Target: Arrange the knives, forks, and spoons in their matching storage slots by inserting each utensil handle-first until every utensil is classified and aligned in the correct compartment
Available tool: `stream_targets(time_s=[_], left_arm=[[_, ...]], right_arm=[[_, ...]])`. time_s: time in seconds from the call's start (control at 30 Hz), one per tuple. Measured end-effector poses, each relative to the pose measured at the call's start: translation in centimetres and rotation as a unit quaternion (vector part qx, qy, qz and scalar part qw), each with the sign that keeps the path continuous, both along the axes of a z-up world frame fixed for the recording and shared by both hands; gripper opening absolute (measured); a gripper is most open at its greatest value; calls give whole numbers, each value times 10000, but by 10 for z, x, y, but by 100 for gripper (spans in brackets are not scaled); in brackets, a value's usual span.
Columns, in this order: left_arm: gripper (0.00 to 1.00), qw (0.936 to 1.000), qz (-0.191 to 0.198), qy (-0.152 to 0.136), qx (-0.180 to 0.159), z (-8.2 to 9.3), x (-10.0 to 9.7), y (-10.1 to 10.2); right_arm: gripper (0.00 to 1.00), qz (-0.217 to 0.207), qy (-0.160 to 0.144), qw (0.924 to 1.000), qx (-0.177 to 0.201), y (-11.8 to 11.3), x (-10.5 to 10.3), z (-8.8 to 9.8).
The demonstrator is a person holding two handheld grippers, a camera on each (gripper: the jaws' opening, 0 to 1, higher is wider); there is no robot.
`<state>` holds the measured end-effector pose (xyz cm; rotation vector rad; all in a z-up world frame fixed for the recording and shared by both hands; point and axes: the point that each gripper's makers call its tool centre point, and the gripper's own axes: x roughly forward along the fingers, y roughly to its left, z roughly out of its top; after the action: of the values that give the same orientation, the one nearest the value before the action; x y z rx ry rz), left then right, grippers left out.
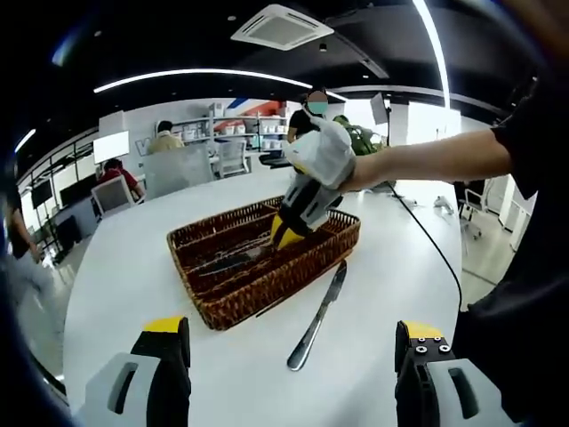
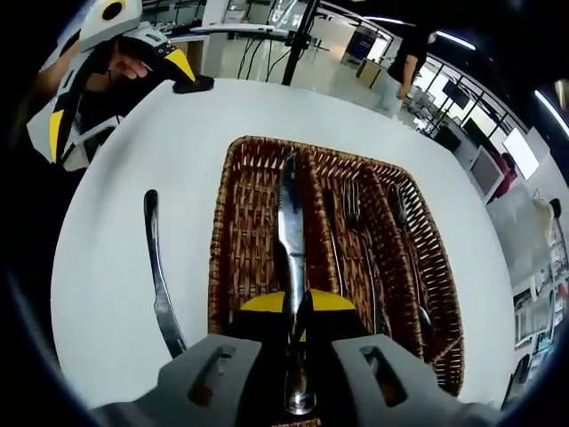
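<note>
Right gripper (image 2: 298, 334) fingers clamping on knife (image 2: 291, 227), holding it over left slot of wicker basket (image 2: 233, 240), blade pointing away. Left gripper (image 1: 293, 351) fingers standing wide apart, holding nothing, hovering above white tabletop (image 1: 124, 267). Second knife (image 1: 318, 313) lying on tabletop just beside basket. Fork (image 2: 354, 218) and spoon (image 2: 400, 213) lying in other slots.

Utensils (image 1: 233, 260) inside the wicker basket (image 1: 222, 307) in the left gripper view, too small to identify.

basket (image 2: 258, 222) — brown woven | knives (image 2: 291, 222) — silver | table (image 2: 133, 151) — white
</note>
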<state>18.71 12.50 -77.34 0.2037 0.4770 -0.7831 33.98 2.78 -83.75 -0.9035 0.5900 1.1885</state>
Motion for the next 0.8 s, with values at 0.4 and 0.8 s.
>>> stream_targets(time_s=[0.4,0.8], left_arm=[[100,10000,16,74,40,-5,-4,4],[100,9999,-2,111,68,-7,-5,4]], right_arm=[[5,-23,112,9992,-389,-6,0,-23],[7,-24,118,9984,-546,-10,3,-29]])
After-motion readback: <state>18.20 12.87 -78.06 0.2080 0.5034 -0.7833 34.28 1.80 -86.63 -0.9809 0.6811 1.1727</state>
